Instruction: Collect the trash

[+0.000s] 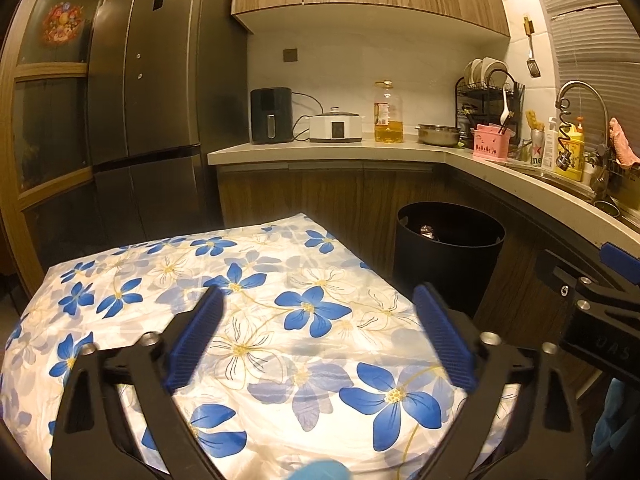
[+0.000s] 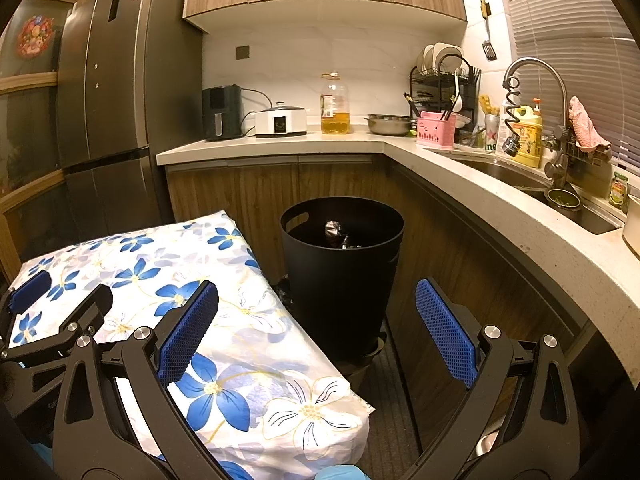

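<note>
Left gripper (image 1: 320,300) fingers wide, empty; right gripper (image 2: 318,300) likewise; crumpled trash (image 2: 334,232) in bin (image 2: 340,280)

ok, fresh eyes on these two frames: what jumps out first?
The blue-flowered cloth draped over the table fills the foreground. Right of it on the floor, against the wooden cabinets, stands a black trash bin with crumpled trash inside. Both hand-held grippers, left and right, hang open and empty.

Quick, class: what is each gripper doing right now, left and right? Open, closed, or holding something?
Left gripper: open, holding nothing, over the flowered cloth.
Right gripper: open, holding nothing, aimed toward the black bin.
</note>
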{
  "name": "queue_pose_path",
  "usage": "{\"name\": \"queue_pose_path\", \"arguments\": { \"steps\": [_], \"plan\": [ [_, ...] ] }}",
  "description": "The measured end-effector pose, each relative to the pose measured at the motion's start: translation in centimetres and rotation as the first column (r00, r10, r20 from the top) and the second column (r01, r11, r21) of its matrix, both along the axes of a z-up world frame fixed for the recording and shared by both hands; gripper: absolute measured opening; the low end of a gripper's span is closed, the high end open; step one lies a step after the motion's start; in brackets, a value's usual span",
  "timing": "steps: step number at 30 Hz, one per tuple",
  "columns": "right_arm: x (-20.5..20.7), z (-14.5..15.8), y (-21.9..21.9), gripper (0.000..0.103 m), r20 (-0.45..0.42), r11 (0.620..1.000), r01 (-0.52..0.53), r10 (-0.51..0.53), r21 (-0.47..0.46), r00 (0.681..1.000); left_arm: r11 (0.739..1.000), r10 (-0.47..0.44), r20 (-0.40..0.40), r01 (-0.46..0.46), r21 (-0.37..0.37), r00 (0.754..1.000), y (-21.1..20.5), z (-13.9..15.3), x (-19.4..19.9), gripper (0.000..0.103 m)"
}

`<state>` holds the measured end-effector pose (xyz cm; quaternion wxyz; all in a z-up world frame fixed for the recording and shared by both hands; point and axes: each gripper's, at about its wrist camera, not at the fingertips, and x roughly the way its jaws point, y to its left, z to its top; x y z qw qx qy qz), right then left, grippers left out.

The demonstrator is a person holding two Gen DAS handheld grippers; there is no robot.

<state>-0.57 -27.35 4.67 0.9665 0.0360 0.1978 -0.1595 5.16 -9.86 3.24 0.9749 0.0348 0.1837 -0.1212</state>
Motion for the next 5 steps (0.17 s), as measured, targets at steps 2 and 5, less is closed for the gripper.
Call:
{"name": "queue_pose_path", "arguments": {
  "steps": [2, 5],
  "plan": [
    [0.0, 0.01, -0.03, 0.098, 0.0, 1.0, -0.002, 0.002, 0.0, 1.0, 1.0, 0.004, 0.003, -0.004, -0.012, 1.0, 0.2, 0.09, -0.09, 0.097],
    [-0.01, 0.04, -0.03, 0.098, 0.0, 1.0, -0.002, 0.002, 0.0, 1.0, 1.0, 0.007, -0.001, -0.007, -0.025, 1.0, 0.45, 0.15, -0.04, 0.097]
  ]
}}
